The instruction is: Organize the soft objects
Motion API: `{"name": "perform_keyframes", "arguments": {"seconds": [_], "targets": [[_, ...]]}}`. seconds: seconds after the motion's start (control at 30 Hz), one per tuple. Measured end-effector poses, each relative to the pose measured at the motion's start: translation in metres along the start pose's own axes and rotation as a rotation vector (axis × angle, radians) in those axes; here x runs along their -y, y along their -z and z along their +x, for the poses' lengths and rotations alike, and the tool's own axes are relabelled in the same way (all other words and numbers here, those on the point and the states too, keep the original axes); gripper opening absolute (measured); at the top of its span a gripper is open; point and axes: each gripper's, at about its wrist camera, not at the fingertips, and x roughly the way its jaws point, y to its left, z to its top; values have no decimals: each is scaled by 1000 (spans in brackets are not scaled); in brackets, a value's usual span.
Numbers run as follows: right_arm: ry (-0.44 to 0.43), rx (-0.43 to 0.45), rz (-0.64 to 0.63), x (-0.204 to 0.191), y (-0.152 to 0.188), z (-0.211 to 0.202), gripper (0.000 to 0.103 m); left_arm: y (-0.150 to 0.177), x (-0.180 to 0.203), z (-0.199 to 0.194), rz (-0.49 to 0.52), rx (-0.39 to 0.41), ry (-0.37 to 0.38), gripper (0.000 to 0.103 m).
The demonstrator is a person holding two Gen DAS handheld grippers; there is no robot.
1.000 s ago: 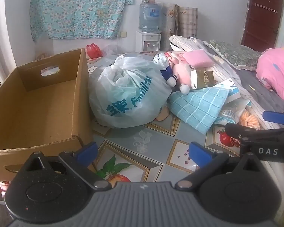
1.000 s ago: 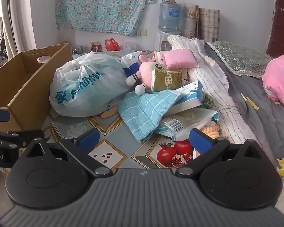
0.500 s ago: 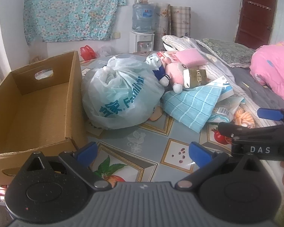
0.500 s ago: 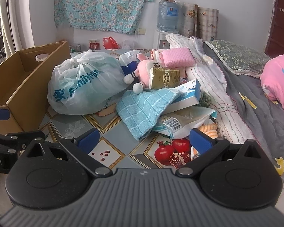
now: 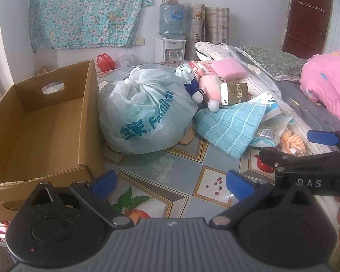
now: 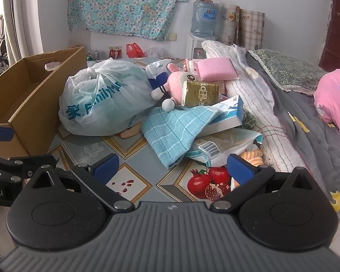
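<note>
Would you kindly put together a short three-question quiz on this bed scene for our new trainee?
1. True or false: the cardboard box already holds the pink plush toy.
2. What lies draped over the white and blue carton: A) the blue checked cloth, B) the tied plastic bag, C) the pink folded towel?
3. Fill in: the left tool and the right tool both stand ____, with nothing between their fingers.

Key: 1 false, the box is bare inside and the toy lies in the pile beside the bag; 2 A; 3 open.
</note>
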Motion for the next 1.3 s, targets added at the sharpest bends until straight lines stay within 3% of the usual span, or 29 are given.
{"name": "perform_keyframes", "arguments": {"seconds": [1.3], "targets": [[0, 0, -4, -2, -1, 0, 102, 0, -7, 1, -12, -8, -3, 103]]}}
